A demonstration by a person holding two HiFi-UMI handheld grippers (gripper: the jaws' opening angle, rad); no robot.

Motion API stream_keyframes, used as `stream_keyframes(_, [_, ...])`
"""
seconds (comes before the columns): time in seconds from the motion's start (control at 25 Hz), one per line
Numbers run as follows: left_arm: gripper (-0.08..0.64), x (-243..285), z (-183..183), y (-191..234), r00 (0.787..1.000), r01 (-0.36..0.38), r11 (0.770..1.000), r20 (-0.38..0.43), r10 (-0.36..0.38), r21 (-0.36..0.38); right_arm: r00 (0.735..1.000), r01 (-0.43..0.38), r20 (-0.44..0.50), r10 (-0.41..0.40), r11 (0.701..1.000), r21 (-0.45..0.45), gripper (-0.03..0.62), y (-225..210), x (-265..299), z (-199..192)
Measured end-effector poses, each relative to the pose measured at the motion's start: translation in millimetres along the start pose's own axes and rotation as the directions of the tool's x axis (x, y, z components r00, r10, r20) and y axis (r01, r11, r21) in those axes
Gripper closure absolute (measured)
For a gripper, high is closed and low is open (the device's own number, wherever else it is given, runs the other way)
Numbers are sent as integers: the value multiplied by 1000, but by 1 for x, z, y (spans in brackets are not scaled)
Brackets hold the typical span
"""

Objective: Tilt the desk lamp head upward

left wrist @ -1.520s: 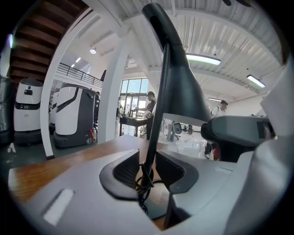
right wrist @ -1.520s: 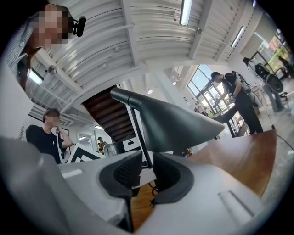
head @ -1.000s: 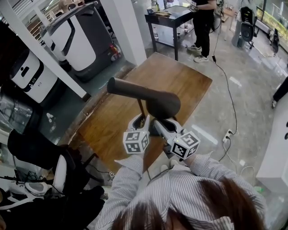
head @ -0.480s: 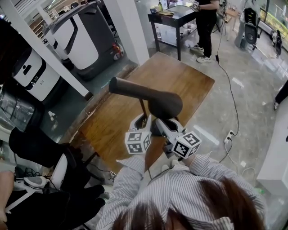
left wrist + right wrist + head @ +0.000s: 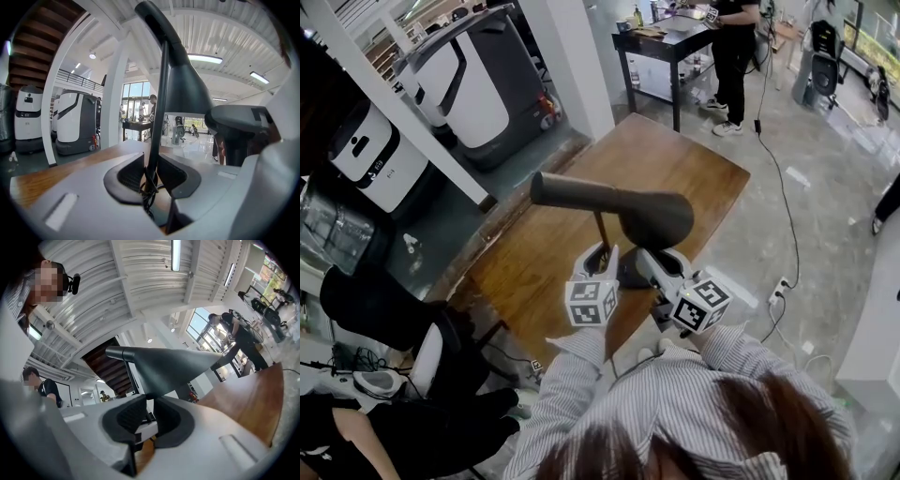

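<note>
Left claw (image 5: 601, 257) jaws have just been closing in on lamp stem (image 5: 602, 230); stem and looped cable sit between pads, no firm press visible. Desk lamp head (image 5: 619, 206) keeps same near-level lie as second ago, narrow end toward bench's (image 5: 684, 155) left edge. Lamp stands close to bench edge nearest person. Right claw (image 5: 656, 261) under wide end of head, jaws slightly apart, head's lower edge at their tips, not clamped.

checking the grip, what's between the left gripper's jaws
The lamp's thin stem and its cord, seen in the left gripper view; the jaws of the left gripper have just been closing around them.
</note>
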State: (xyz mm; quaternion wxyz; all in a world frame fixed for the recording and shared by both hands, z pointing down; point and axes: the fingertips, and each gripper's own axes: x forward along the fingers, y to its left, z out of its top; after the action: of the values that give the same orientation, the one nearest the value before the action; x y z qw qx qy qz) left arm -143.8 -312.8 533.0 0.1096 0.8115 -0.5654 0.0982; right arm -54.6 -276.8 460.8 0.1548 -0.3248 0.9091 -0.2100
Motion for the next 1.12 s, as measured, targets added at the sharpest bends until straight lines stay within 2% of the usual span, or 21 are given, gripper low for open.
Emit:
stream_keyframes(0.24, [469, -1, 1, 0, 1000, -2, 1000, 6, 2, -4, 999, 22, 30, -22, 1000, -9, 545, -6, -7, 17])
stream_keyframes(0.56, [469, -1, 0, -1, 1000, -13, 1000, 19, 14, -10, 988, 61, 147, -56, 998, -31, 545, -17, -21, 63])
stream_keyframes(0.88, [469, -2, 0, -2, 999, -25, 999, 29, 25, -21, 974, 70, 218, -61, 997, -34, 552, -18, -28, 93])
stream_keyframes(1.12, [469, -3, -1, -3, 999, -35, 999, 38, 36, -22, 963, 94, 263, -59, 988, -122, 557, -15, -35, 120])
